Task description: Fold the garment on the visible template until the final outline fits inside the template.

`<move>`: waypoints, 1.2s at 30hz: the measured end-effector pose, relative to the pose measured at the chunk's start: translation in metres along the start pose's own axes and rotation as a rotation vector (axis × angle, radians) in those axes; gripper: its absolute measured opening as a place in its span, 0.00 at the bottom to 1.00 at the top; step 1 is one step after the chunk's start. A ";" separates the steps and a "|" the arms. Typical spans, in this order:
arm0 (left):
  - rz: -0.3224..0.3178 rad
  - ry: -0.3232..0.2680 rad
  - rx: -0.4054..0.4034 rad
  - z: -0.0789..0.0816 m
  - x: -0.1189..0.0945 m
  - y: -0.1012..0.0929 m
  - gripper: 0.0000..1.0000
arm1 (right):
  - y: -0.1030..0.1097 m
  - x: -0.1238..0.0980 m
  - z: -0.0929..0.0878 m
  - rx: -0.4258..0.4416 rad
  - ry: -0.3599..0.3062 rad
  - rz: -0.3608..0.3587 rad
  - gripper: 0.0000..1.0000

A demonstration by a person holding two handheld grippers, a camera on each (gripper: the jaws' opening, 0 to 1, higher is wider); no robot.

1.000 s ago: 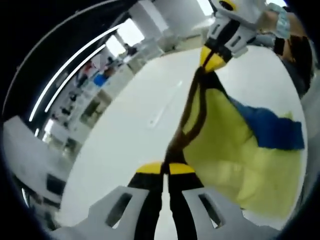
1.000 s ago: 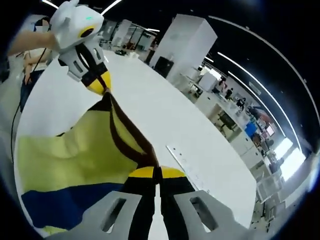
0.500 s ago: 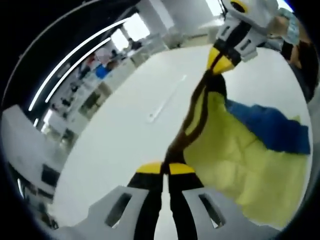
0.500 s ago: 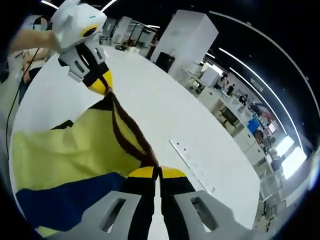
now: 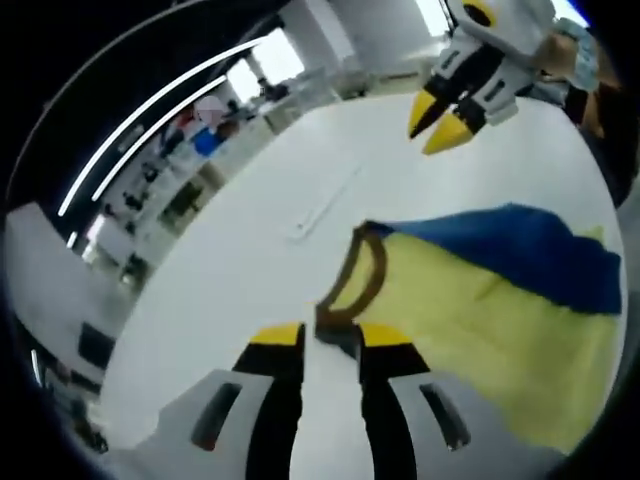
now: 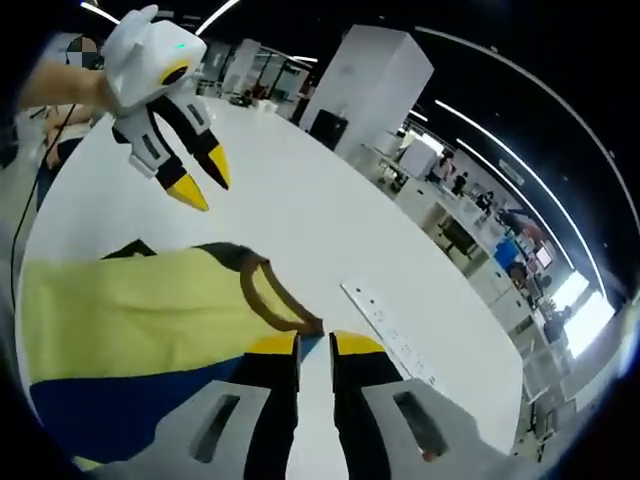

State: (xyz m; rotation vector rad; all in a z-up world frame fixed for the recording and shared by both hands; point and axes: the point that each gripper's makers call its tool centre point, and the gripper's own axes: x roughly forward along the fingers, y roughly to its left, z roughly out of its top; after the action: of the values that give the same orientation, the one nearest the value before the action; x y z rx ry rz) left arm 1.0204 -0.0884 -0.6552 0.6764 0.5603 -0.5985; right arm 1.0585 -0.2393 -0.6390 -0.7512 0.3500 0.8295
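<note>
Left gripper view: left tongs (image 5: 330, 345) at bottom centre, jaws now parted, the dark brown neckband just ahead of the tips and no longer pinched. Half a second ago both pairs of tongs were clamped on that band, holding it taut and lifted between them; now the band has dropped and lies as a loose loop on the white tabletop (image 5: 240, 270). Right tongs (image 5: 445, 125) in the upper right of the frame, jaws spread, clear of the cloth and held above it.

Right gripper view: right tongs (image 6: 312, 350) at bottom centre, jaws apart, neckband loop touching or just beyond the tips. Left tongs (image 6: 200, 178) in the upper left, spread wide, hanging free over the tabletop (image 6: 330, 240).

Reading: the release looks like the end of a placing or folding move; the garment (image 5: 500, 290) now rests on the tabletop. Whether its outline fits the template cannot be told.

Garment (image 6: 130, 320): pale yellow body, a broad blue band across it, brown-trimmed collar, some soft wrinkles, lying fairly flat. A pale ruler-like strip (image 6: 385, 325) lies beyond it.
</note>
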 end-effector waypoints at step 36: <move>-0.179 -0.067 -0.068 0.017 -0.024 -0.037 0.63 | 0.025 -0.018 -0.003 0.079 0.006 0.091 0.62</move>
State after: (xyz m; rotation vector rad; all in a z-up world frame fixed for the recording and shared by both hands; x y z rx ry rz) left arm 0.9835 -0.1164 -0.6435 0.5433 0.5800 -0.7631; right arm 1.0276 -0.2400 -0.6430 -0.6681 0.4229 0.8943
